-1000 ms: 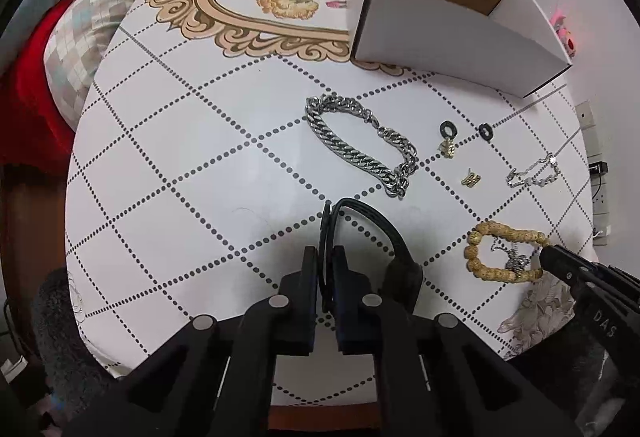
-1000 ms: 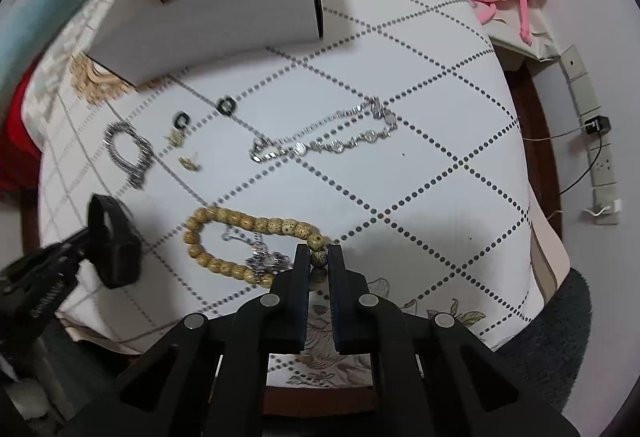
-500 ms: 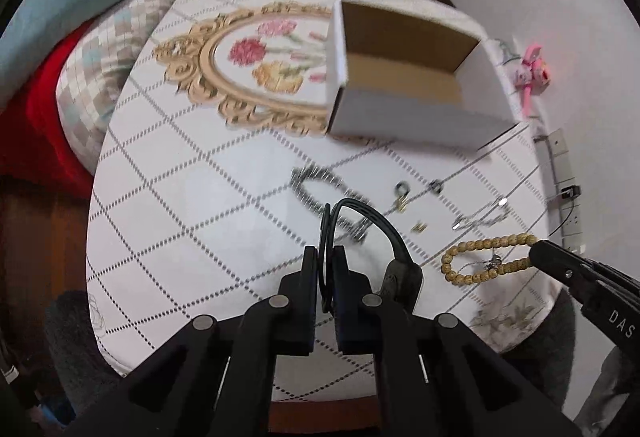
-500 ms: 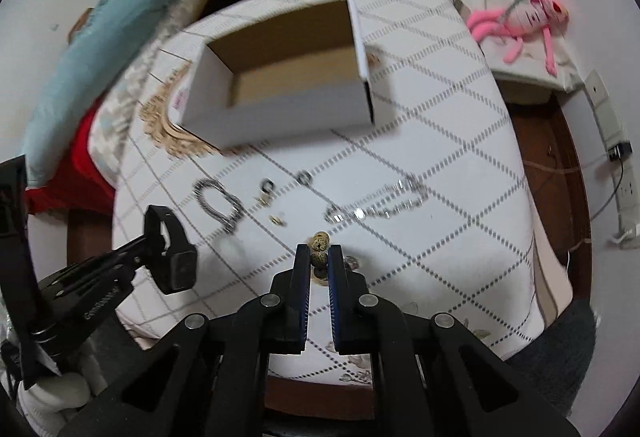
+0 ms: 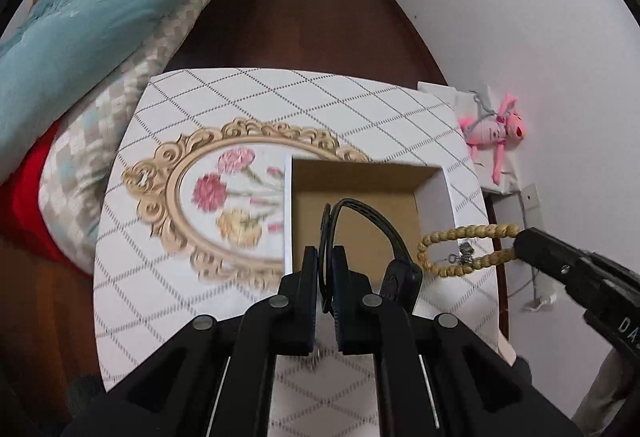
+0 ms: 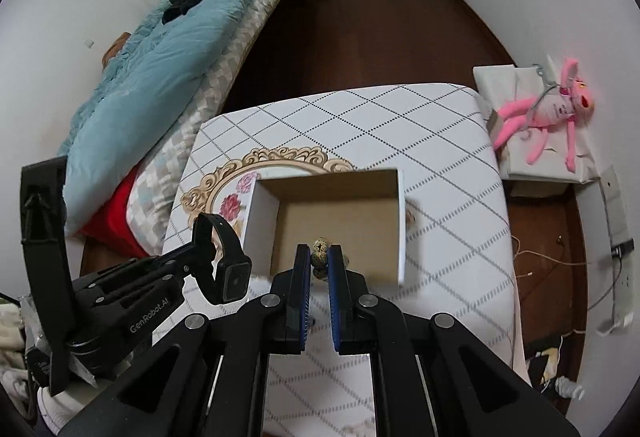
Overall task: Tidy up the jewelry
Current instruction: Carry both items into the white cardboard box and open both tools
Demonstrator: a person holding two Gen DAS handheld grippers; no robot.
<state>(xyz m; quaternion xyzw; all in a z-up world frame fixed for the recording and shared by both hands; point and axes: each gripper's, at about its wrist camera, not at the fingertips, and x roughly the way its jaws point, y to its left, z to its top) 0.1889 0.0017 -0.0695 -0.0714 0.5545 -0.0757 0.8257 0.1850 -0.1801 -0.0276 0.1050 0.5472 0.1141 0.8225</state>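
Left wrist view looks steeply down past my left gripper [image 5: 327,257], whose jaws are pinched together on the thin strap of a black smartwatch [image 5: 362,237]; the strap arcs up and to the right, and the watch body hangs just right of the fingers. Straight ahead of those fingertips lies the open cardboard box [image 5: 434,193], its brown floor showing bare where I can see it, its long side running left to right across the patterned tablecloth [image 5: 320,97]. At the right edge of this view my right gripper [image 5: 520,241] holds a loop of tan wooden beads, a bracelet [image 5: 464,247], which hangs toward the left with a small silver charm dangling inside the loop. Right wrist view shows that gripper's jaws clamped on one or two speckled beads, with the box opening directly beyond them and the left gripper with the watch off to the left. I judge both pieces sit over or just short of the near wall of the box, so the coming move is forward and down into the opening. Neither hand looks clearly nearer; the watch seems slightly more centred.
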